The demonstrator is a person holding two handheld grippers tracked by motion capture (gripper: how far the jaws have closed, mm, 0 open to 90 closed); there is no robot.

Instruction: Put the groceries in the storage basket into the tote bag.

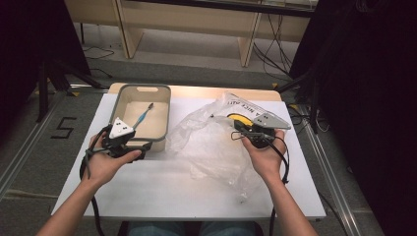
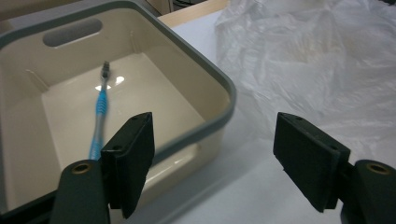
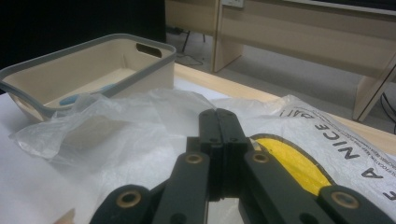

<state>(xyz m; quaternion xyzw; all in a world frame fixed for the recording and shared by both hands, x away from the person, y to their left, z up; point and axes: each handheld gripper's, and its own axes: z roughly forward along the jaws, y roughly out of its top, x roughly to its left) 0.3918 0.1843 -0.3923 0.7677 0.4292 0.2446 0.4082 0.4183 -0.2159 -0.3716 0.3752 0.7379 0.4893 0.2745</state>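
Bag [image 3: 140, 130] edge perhaps between shut fingers [image 3: 219, 135]

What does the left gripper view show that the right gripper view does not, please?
Left gripper view: the left claw, jaws wide apart with nothing between them, and the blue toothbrush along its whole length on the basin floor.
Right gripper view: the right claw, shut, the bag's yellow print with black lettering, and wooden furniture behind.
Both: the grey-rimmed basin, the plastic bag and the white table.
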